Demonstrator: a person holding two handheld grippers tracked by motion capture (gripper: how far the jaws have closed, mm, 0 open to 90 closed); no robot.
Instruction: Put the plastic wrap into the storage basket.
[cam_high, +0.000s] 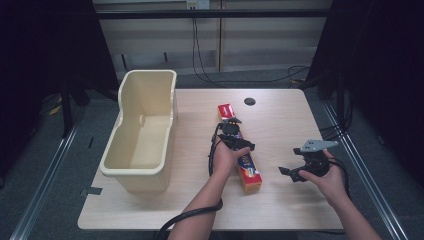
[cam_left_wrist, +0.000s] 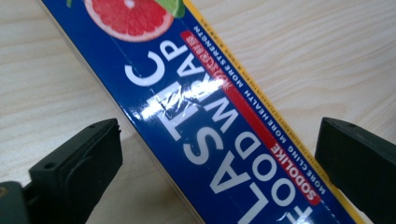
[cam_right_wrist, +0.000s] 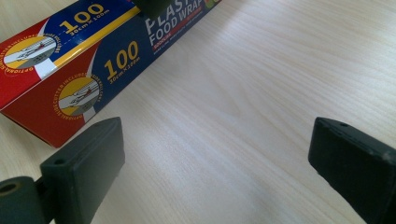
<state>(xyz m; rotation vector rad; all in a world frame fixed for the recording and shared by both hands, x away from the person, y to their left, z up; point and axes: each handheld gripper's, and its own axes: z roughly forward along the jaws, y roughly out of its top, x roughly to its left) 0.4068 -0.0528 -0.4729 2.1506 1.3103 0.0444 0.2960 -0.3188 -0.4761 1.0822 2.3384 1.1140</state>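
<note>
A long blue and red box of plastic food wrap (cam_high: 242, 159) lies flat on the wooden table (cam_high: 280, 125), running from the middle toward the front. My left gripper (cam_high: 235, 136) hovers over the box's middle; its jaws stand open on either side of the box (cam_left_wrist: 205, 116) without touching it. My right gripper (cam_high: 289, 173) is held to the right of the box, open, its jaws over bare wood. The box's red end (cam_right_wrist: 51, 88) lies ahead and to the left of the right gripper's jaws.
A cream plastic tub (cam_high: 142, 132) stands on the left part of the table, overhanging its left edge. A dark round hole (cam_high: 249, 101) sits near the table's far edge. Cables trail on the floor behind.
</note>
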